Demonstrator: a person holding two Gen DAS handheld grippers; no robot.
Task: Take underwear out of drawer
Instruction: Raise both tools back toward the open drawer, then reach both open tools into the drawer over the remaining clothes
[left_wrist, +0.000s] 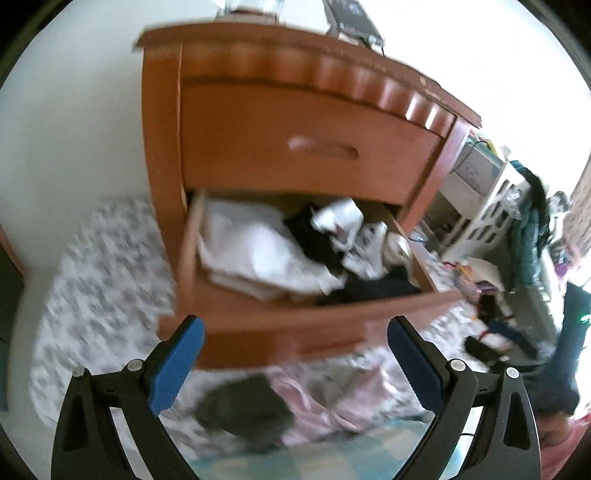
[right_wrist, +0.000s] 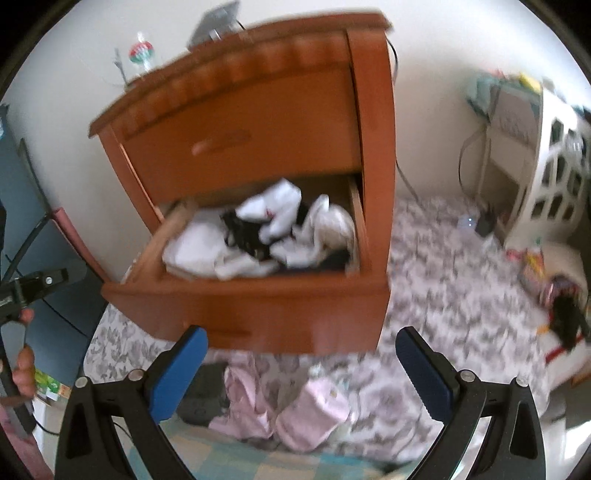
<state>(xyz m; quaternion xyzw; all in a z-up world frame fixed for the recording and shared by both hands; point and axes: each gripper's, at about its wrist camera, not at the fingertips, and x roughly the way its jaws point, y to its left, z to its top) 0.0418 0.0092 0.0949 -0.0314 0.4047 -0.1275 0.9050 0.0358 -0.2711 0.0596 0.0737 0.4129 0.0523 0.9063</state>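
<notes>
The lower drawer (left_wrist: 280, 325) (right_wrist: 258, 306) of an orange wooden nightstand (left_wrist: 295, 129) (right_wrist: 258, 110) is pulled out. Inside lies a jumble of white garments (left_wrist: 255, 258) (right_wrist: 207, 254) and black garments (left_wrist: 314, 236) (right_wrist: 245, 234). My left gripper (left_wrist: 295, 328) is open just in front of the drawer's face, nothing between its blue pads. In the right wrist view my right gripper (right_wrist: 301, 341) is also open and empty, below the drawer front. On the floor beneath lie pink clothes (left_wrist: 332, 402) (right_wrist: 295, 406) and a dark grey piece (left_wrist: 243, 410) (right_wrist: 205, 395).
A grey-and-white patterned rug (left_wrist: 99, 280) (right_wrist: 461, 288) covers the floor. A white shelf unit (left_wrist: 491, 206) (right_wrist: 546, 177) with clutter stands to the right. A hand holding the other gripper (right_wrist: 22, 365) shows at the far left of the right wrist view. Small items sit on the nightstand top.
</notes>
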